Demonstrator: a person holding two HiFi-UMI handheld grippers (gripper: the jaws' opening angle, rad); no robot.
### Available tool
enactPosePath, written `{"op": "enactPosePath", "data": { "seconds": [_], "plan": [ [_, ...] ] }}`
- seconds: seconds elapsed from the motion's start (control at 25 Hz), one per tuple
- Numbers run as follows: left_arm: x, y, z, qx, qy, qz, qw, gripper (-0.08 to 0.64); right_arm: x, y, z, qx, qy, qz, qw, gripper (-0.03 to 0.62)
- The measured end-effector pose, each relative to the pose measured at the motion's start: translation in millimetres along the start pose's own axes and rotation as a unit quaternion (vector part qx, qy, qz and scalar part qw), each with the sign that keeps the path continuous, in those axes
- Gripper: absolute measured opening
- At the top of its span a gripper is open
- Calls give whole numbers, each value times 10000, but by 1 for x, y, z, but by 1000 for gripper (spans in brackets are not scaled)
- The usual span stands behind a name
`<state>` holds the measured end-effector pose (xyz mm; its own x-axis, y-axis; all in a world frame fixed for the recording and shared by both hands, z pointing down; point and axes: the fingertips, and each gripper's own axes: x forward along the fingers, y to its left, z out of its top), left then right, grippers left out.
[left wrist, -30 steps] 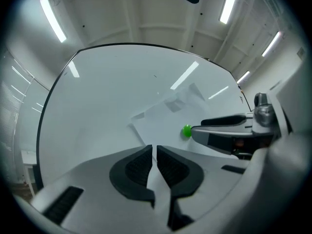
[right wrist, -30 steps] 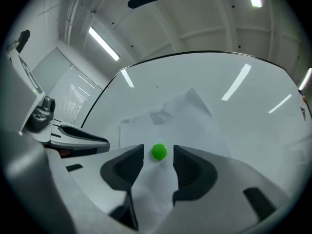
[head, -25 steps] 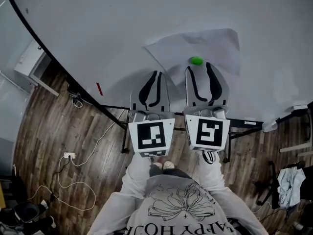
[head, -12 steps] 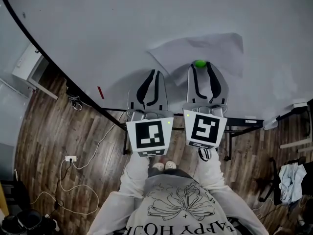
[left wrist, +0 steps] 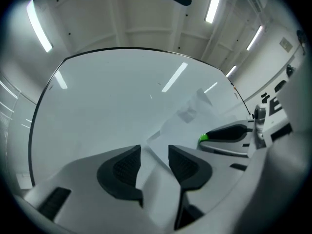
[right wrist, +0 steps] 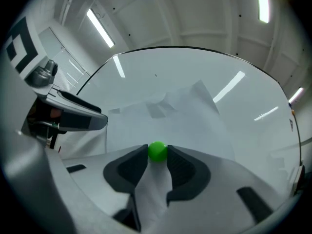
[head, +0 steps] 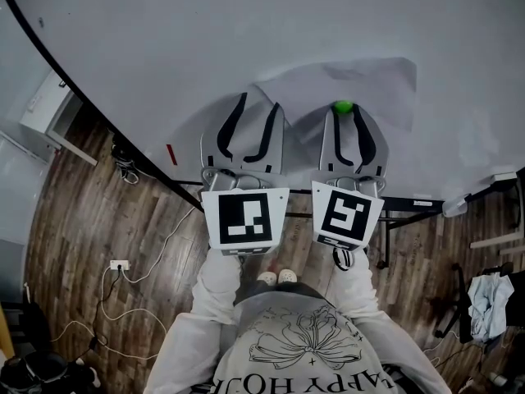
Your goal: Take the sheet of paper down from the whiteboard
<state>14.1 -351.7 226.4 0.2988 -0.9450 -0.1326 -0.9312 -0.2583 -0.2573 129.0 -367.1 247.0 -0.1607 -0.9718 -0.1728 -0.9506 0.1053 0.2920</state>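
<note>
Since the earlier frame my left gripper (left wrist: 154, 150) rose and spread its jaws loosely astride a corner of the white paper sheet (head: 361, 84), while my right gripper (right wrist: 157, 152) closed onto the round green magnet (head: 343, 106) pinning it to the glossy whiteboard (head: 205, 39), readying removal.

Dark plank floor (head: 74, 212) bears a white socket block (head: 118, 264); strip lights (left wrist: 39, 26) cross the pale ceiling (left wrist: 131, 13).

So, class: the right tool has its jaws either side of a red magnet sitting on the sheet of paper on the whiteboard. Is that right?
Not quite: the magnet is green, not red. The right gripper view shows it between the jaws of the right tool, which have just been closing, on the sheet of paper on the whiteboard.
</note>
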Motion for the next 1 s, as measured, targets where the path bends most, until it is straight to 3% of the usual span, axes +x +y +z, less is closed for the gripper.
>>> {"op": "enactPosePath", "data": {
  "seconds": [0.16, 0.52, 0.8, 1.0],
  "plan": [
    [6, 2, 13, 160, -75, -251, 9995, 199, -1, 0, 0, -44, 32, 57, 10000, 120],
    [16, -9, 19, 297, 98, -653, 9974, 192, 0, 1, 0, -51, 66, 72, 9999, 120],
    [19, 7, 16, 274, 138, -393, 9988, 44, 0, 1, 1, -13, 21, 45, 10000, 120],
    [20, 8, 17, 462, 173, -374, 9981, 6, -1, 0, 1, -42, 32, 50, 10000, 120]
  ]
}}
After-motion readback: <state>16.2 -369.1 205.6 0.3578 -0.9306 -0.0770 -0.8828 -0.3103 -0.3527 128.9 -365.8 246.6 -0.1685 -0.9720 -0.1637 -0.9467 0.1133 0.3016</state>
